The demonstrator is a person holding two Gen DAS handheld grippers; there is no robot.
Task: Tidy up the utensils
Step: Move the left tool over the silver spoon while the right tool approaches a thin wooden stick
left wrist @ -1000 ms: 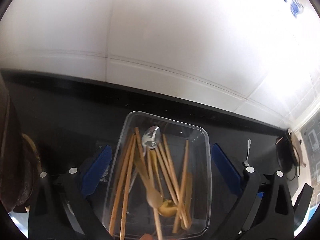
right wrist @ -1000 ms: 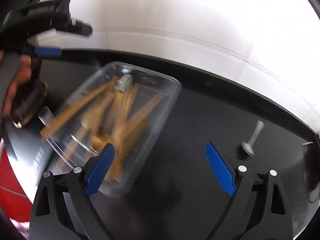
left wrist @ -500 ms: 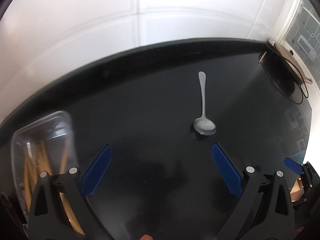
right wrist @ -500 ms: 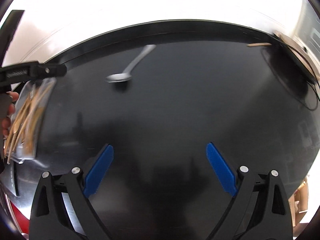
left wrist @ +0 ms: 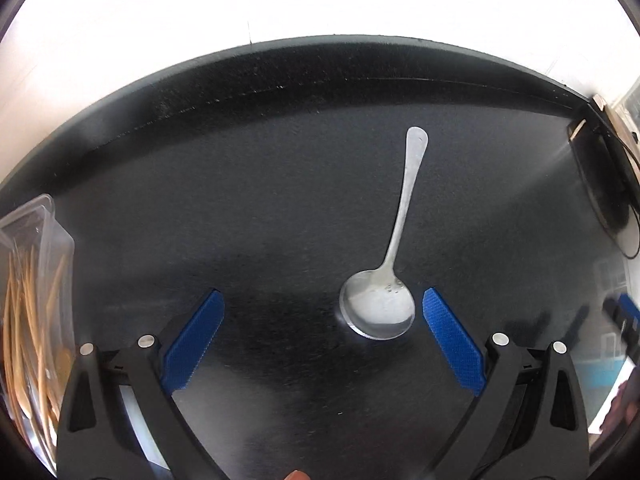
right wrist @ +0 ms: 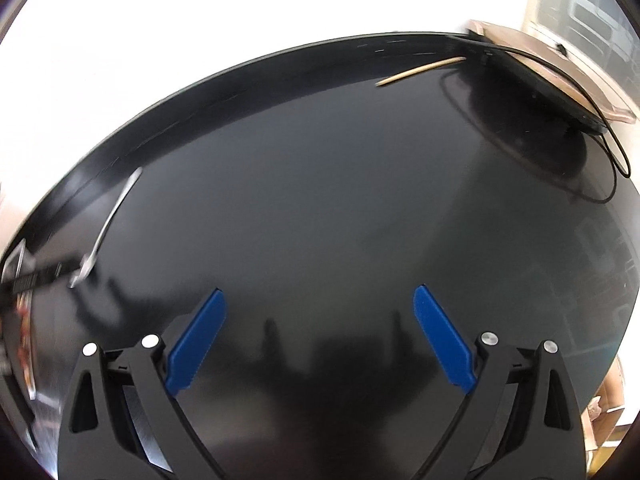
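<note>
Lying between the wide-open, empty left tongs (left wrist: 323,328), the metal spoon (left wrist: 390,256) has its bowl near the right pad and its handle running to 12 o'clock. Right tongs (right wrist: 318,330), also open and empty, hang farther off. Bare black table (left wrist: 260,200) surrounds it; the clear box (left wrist: 36,280) of wooden utensils sits at 9 o'clock.

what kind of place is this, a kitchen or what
Probably a home kitchen counter: a dark countertop against a white wall, a metal spoon lying on it, and a clear plastic container of wooden utensils at its left edge.
</note>
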